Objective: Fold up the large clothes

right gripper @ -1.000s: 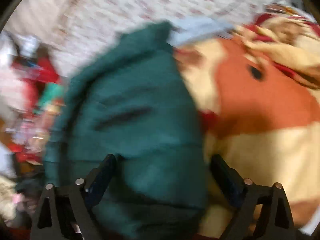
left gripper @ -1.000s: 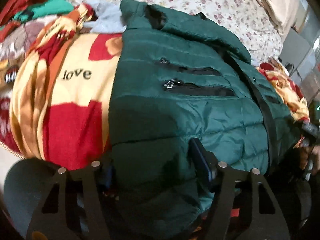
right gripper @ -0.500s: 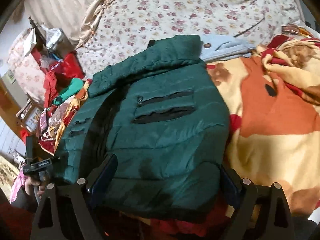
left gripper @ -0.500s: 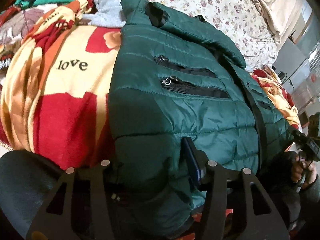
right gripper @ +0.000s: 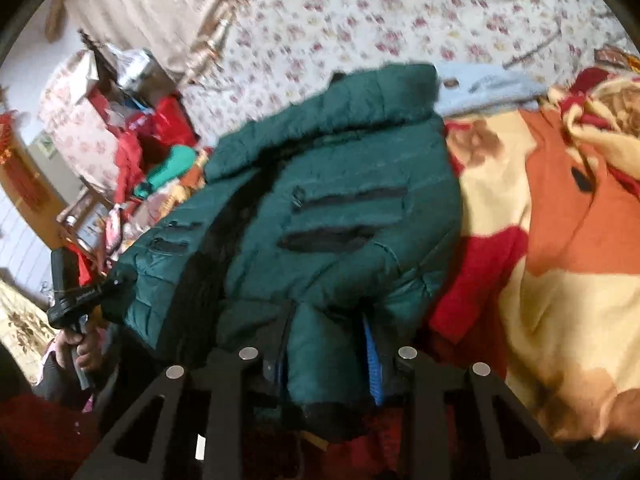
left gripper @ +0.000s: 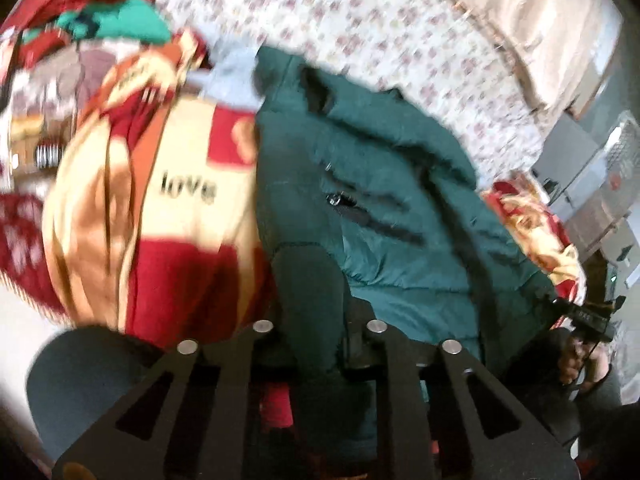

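Note:
A dark green quilted jacket lies front up on the bed, with its collar at the far end and black zip pockets showing. My left gripper is shut on a bunched fold of the near hem at one corner. At the other corner my right gripper has its jaws closing, and its blue pads press on a gathered fold of the hem. Each gripper also appears in the other's view, held in a hand: the right gripper and the left gripper.
A red, cream and orange blanket printed "love" lies beside and under the jacket. A floral sheet covers the far bed. A pale blue garment sits by the collar. Piled clothes and grey cabinets flank the bed.
Both pairs of jaws have gone from wide apart around the hem to closed on it. The hem is now bunched and raised a little, and both views have shifted.

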Action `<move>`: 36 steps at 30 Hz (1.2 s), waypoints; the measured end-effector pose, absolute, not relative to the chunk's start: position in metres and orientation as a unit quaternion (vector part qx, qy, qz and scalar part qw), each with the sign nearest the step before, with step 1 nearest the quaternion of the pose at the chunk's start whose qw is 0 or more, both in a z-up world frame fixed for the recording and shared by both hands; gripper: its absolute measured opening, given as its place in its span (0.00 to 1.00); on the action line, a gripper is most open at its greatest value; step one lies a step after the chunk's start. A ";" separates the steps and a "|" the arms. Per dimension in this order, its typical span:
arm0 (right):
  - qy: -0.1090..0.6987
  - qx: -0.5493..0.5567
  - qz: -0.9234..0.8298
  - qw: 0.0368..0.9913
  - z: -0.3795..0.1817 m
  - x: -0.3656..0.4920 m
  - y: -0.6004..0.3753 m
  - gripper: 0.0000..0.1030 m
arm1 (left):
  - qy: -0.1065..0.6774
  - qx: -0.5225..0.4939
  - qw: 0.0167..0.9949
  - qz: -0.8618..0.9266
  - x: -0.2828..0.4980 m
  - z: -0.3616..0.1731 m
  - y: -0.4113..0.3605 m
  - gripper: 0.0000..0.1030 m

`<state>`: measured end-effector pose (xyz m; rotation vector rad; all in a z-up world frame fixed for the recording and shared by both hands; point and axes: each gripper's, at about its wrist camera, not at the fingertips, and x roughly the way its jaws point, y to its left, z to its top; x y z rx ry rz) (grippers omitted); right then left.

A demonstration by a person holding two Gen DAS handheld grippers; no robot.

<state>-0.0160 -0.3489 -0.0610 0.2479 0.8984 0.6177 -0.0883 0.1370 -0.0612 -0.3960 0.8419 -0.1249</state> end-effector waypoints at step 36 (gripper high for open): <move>0.483 0.117 0.273 0.824 -0.090 -0.004 -0.340 0.37 | 0.425 -0.141 0.894 -0.031 -0.088 -0.079 0.119 0.19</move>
